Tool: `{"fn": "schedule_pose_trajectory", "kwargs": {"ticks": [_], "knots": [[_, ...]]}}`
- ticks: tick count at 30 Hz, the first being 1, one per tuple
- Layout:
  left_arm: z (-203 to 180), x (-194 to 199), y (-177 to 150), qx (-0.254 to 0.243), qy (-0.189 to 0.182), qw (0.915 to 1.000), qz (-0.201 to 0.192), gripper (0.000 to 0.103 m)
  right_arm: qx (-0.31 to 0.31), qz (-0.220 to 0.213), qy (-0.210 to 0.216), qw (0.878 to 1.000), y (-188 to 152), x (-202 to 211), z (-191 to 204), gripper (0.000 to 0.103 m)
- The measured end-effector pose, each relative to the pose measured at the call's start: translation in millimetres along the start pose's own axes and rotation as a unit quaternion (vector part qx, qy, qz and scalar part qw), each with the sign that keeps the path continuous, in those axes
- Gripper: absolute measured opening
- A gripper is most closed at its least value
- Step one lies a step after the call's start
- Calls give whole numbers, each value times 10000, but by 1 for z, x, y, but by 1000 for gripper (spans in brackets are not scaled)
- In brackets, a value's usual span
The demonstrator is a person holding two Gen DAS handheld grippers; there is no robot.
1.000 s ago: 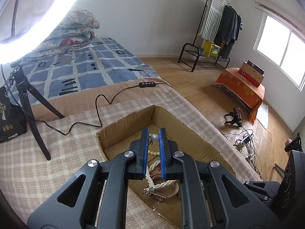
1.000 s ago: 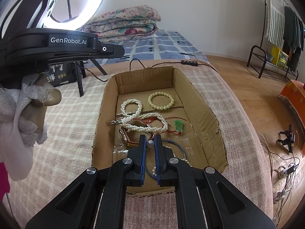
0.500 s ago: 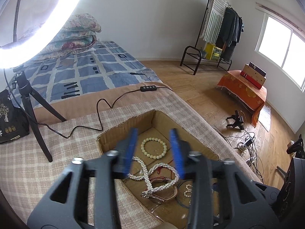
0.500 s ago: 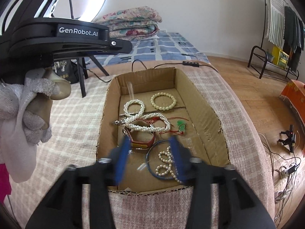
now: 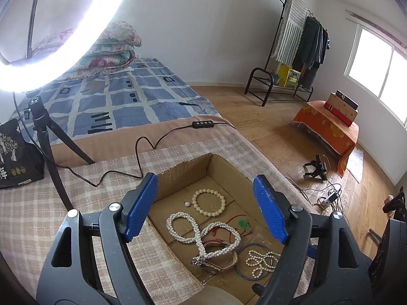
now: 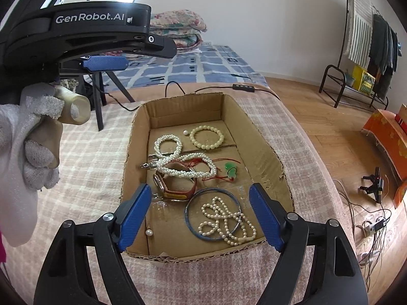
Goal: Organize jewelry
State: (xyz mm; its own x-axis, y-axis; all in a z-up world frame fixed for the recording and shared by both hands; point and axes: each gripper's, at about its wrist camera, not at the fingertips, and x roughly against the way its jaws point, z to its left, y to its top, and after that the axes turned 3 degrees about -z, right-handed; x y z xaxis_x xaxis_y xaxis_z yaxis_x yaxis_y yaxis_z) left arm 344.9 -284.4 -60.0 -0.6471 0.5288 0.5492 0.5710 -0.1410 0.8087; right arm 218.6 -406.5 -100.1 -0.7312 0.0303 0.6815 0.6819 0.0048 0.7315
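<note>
Both grippers, left gripper and right gripper, hover with jaws opening wide and empty above the cardboard box, whose floor holds the jewelry, probably to pick the next piece.

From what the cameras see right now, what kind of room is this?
Most likely a bedroom in a home. A bed with a blue checked cover and folded quilts stands behind, and a clothes rack with hanging garments is by the window. The jewelry lies in a cardboard box on the bed.
</note>
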Motion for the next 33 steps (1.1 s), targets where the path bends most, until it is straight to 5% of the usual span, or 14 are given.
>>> {"fn": "schedule_pose_trajectory", "kwargs": {"ticks": [25,33], "knots": [[-13,120,27,-346,365,9969,-607,82,-254,-471,-604,9967,5,83,11,79],[-12,186,27,-332,514,9929,-1023,92,-164,-638,-783,9948,9,116,28,80]]}}
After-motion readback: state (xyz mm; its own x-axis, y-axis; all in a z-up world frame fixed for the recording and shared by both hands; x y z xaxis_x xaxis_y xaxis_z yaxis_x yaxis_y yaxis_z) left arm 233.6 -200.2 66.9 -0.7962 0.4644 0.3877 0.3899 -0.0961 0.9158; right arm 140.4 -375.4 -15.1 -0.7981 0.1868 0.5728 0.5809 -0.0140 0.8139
